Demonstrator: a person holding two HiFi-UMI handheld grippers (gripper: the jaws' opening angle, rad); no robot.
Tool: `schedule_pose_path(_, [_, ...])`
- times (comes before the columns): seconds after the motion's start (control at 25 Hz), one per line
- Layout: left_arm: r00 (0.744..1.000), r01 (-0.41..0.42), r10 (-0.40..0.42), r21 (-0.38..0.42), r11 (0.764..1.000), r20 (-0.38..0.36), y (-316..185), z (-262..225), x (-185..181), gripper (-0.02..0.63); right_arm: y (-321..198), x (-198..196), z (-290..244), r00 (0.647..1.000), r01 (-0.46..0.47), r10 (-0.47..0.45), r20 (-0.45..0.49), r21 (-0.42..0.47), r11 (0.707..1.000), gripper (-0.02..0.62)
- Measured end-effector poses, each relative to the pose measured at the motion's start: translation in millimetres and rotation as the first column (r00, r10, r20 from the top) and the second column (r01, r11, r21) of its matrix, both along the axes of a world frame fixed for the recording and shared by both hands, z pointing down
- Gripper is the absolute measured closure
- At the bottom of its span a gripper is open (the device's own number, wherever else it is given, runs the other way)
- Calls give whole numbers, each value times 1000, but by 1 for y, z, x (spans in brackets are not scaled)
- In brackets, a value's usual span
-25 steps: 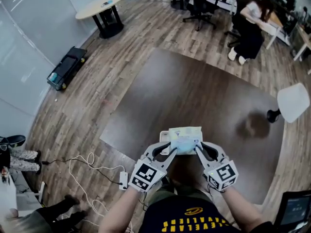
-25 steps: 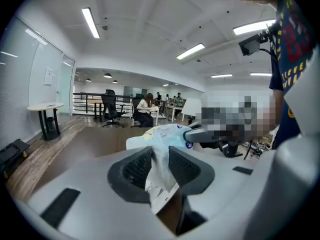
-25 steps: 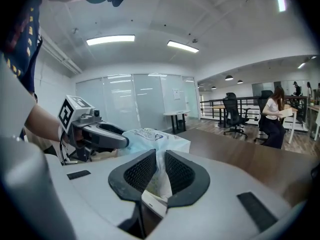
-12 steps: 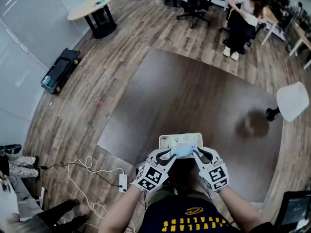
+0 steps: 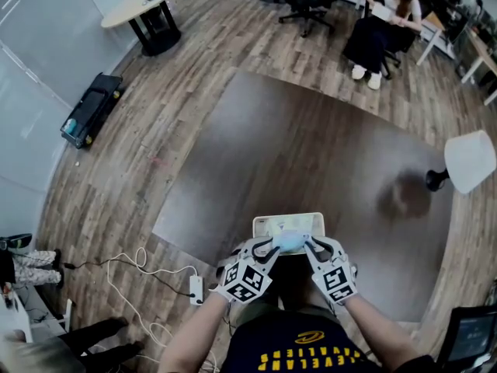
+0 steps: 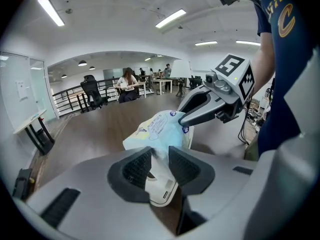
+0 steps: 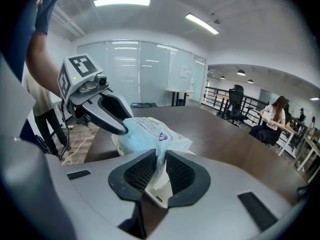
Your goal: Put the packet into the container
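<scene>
Tabletop [image 5: 311, 146], dark wood, spreads wide ahead of me and to both sides, and its near edge runs just under my wrists. Just inside that edge sits the cream container [image 5: 264, 224]. From the left, my left gripper [image 5: 265, 249] angles inward, its jaws clamped on one end of the pale blue packet [image 5: 289, 241], which hangs over the container's near rim. My right gripper [image 5: 316, 247] mirrors it, pinching the opposite end.

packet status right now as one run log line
packet: held over container | left gripper: shut on packet | right gripper: shut on packet | release: not yet
</scene>
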State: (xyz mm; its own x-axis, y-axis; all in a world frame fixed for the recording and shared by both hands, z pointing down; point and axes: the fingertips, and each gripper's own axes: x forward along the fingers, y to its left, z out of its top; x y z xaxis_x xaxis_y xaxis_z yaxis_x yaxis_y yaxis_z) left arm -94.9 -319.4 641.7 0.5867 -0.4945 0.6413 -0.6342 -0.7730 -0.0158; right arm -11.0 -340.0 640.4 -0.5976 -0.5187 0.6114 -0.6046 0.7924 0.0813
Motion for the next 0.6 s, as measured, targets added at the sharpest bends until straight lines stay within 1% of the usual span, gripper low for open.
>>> schedule_pose_path(0.16, [999,-1,2,-10,1000,42,1,11,0,497,1,-1,11,999,0,-1,-49,-8,1000,531])
schedule_pose_path(0.32, [993,22,-17,-43,999,113,0,24,-5,497,4,-6,19,996,10,-12,-93,-16,1000,531])
schedule_pose_path(0.6, [994,58,-50,-73,996,102,-1,27,-6,497,0,-7,18,997,-4,3,-81,-17,1000,531])
